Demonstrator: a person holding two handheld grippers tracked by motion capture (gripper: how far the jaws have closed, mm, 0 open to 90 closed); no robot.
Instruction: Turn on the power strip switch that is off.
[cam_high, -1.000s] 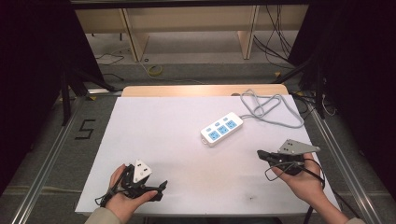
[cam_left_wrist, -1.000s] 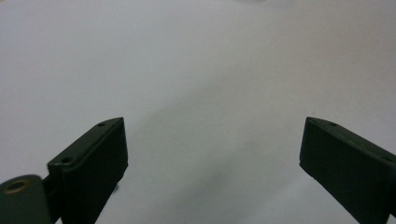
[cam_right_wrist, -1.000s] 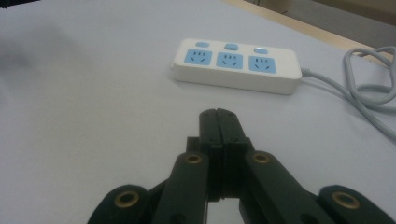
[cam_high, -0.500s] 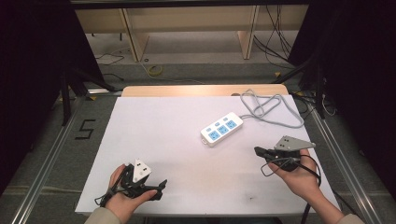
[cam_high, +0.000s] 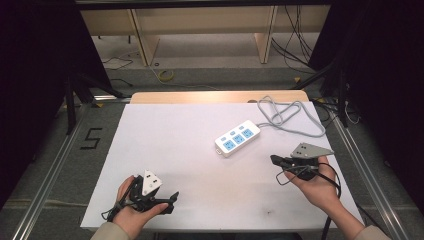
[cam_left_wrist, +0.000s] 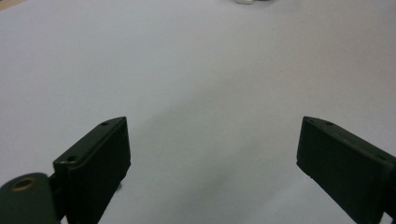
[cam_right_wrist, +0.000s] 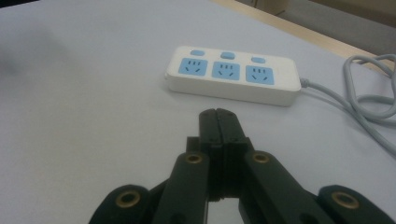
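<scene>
Meanwhile, the right tool (cam_high: 278, 161), jaws pressed together and empty, has edged left toward the power strip (cam_high: 238, 138), suggesting an approach. Left tool (cam_high: 170, 200) stays spread at the near left of the desk (cam_high: 165, 135).

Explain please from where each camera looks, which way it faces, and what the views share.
High view: above the person's side, looking forward and down on the white table; both hands show, holding the left gripper and right gripper.
Left gripper view: rides the left gripper, jaws wide apart over bare table.
Right gripper view: rides the right gripper, jaws together, facing the white power strip with blue sockets.
Shared: high and right gripper views both show the strip.
</scene>
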